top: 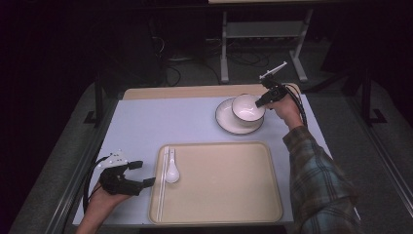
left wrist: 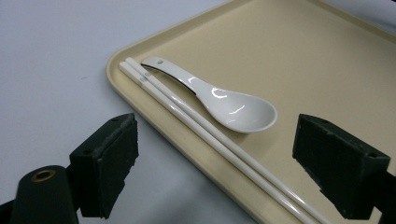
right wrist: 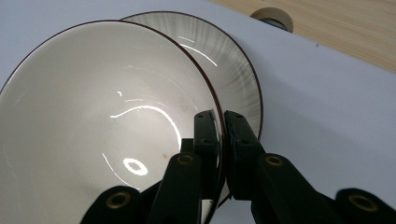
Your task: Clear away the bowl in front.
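Your right forearm, in a plaid sleeve (top: 319,175), reached up from the table's 5 o'clock corner toward 1 o'clock. Your right gripper (top: 263,100) was clamped on the rim of the white bowl (top: 247,107), one jaw inside the wall and one outside, as the right gripper view showed (right wrist: 219,135). The bowl (right wrist: 102,121) was tilted, over the plate (top: 226,118) at 1 o'clock on the table; whether it touched the plate could not be told. The plate's dark rim (right wrist: 243,74) showed behind the bowl.

Your left hand (top: 104,197) rested near the table's 8 o'clock edge, with the left gripper (top: 143,174) pointing toward 3 o'clock, jaws wide apart and holding nothing. In the left gripper view the gripper (left wrist: 215,158) faced the tray's left rim.

The beige tray (top: 229,180) lay at 6 o'clock on the pale blue table (top: 146,122). A pair of white chopsticks (left wrist: 201,126) lay along the tray's left edge, with the white spoon (left wrist: 219,100) just beside them, bowl end toward you. Nothing stood between the open jaws and the chopsticks.
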A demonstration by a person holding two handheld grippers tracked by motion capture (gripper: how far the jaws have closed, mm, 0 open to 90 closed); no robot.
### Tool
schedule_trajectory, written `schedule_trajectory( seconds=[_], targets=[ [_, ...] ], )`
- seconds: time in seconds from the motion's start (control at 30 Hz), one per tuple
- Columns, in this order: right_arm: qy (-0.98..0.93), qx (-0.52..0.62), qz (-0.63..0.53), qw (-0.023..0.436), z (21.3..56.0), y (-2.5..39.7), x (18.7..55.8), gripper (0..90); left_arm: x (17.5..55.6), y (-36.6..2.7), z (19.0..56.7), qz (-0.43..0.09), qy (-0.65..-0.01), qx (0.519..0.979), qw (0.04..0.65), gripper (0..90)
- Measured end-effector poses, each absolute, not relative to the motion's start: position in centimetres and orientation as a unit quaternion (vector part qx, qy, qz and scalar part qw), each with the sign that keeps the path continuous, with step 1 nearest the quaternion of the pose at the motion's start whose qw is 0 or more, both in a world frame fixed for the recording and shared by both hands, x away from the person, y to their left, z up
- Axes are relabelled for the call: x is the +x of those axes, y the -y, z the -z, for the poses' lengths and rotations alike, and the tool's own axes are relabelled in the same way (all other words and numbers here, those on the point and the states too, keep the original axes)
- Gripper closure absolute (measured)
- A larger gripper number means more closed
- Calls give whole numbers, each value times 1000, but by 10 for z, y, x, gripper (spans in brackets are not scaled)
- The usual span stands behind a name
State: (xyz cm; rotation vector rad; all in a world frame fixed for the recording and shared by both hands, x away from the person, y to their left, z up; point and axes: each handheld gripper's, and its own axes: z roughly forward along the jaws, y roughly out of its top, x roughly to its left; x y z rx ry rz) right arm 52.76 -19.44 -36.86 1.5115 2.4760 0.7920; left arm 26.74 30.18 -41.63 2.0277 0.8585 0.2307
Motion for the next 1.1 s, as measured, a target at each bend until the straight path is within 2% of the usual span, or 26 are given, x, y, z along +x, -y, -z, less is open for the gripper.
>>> schedule_trajectory(
  seconds=[0.47, 1.1],
  targets=[
    [-850, 457, -257, 50, 363, 190, 491, 837, 267, -303, 415, -94, -349, 816, 450, 137],
    [-891, 366, -267, 17, 367, 129, 439, 837, 266, -301, 415, -96, -347, 818, 450, 137]
  ],
)
